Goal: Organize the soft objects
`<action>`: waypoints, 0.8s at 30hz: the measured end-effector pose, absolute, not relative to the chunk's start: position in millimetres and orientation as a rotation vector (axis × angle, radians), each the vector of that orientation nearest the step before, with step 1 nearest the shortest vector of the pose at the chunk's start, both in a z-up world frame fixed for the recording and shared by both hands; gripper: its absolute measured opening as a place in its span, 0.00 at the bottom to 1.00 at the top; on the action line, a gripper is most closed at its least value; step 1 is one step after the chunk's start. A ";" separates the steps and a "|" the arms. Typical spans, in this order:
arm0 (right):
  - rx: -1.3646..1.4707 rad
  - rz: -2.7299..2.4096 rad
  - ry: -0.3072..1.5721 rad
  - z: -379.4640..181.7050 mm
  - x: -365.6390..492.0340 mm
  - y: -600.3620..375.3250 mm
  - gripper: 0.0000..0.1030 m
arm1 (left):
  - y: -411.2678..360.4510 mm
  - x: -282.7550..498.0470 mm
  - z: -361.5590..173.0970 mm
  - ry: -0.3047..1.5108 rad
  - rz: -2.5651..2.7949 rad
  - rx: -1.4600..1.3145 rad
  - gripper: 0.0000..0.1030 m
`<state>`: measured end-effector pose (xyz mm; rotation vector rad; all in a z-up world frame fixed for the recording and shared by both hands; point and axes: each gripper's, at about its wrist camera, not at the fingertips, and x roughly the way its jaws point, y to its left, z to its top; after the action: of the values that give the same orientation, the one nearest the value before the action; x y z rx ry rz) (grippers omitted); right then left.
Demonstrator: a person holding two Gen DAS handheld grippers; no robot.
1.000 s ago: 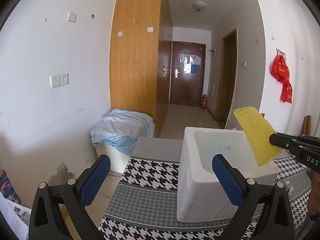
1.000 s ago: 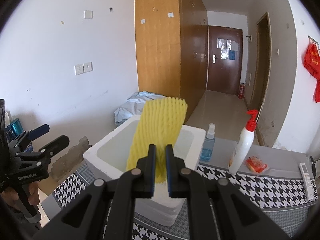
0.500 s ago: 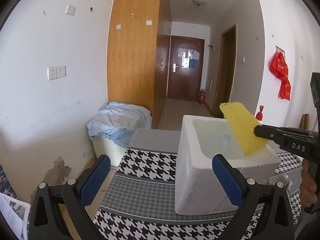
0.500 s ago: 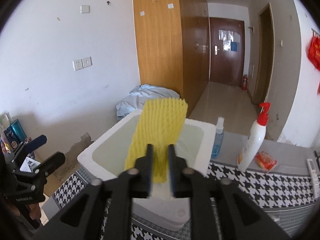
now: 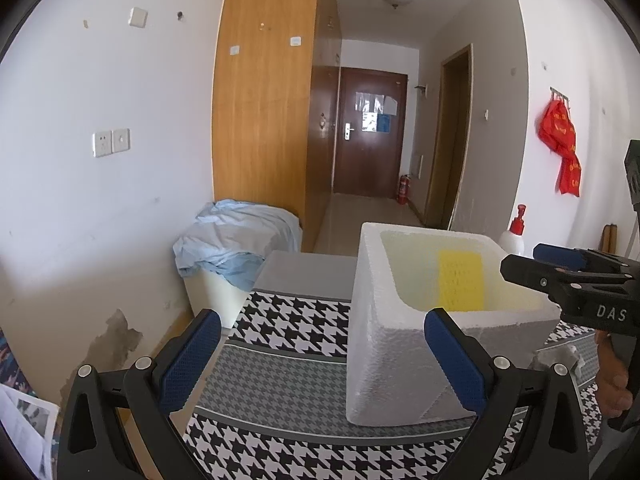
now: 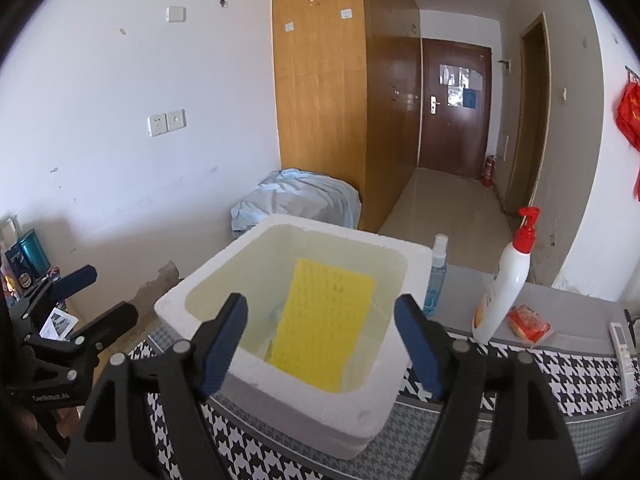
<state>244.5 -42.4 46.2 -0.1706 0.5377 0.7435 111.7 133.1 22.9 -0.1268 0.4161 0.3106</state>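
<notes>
The foam box stands on the table, and the foam net lies inside it. From the box, the spray bottle stands at 1 o'clock, the pump bottle and packet at 2 o'clock, the remote farther right. The cloth-covered bin sits behind the box at 12 o'clock, on the floor.

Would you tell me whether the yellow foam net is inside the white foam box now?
Inside: the yellow foam net lies within the white foam box, below its rim, free of the open right tongs.
</notes>
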 end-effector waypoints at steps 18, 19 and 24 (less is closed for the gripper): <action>-0.143 0.763 0.474 58.2 216.6 -69.3 0.88 | 112.3 98.2 32.5 0.387 0.274 -0.105 0.99; -0.142 0.766 0.469 58.5 215.0 -70.4 0.91 | 111.2 96.8 32.6 0.386 0.273 -0.104 0.99; -0.145 0.758 0.453 59.3 208.2 -75.9 0.96 | 105.5 92.7 35.1 0.377 0.268 -0.099 0.99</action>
<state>208.2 -75.9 59.3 -0.1446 0.4533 0.7578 92.7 105.5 35.1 -0.0987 0.3769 0.2677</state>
